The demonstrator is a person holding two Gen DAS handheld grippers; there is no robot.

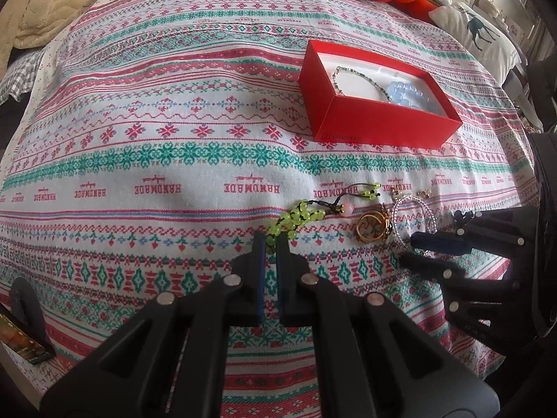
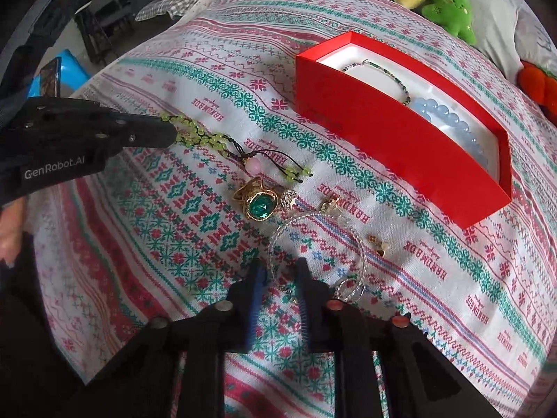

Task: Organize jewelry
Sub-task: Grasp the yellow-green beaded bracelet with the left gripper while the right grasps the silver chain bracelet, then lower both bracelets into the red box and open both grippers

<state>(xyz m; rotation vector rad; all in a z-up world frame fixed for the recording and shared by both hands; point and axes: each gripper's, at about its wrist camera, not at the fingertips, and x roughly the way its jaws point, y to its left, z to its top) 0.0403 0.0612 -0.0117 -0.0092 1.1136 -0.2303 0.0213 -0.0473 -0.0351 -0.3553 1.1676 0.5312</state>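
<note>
Left tongs clamp the green beaded bracelet; right tongs, still gapped, straddle the clear beaded bracelet just ahead.

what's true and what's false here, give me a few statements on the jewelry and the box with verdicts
1. The left tongs grip the green bead bracelet. True.
2. The red box is empty. False: it holds a blue bead bracelet and a thin beaded chain.
3. The gold ring with a green stone lies on the patterned cloth. True.
4. The red box has its lid on. False: it stands open.
</note>
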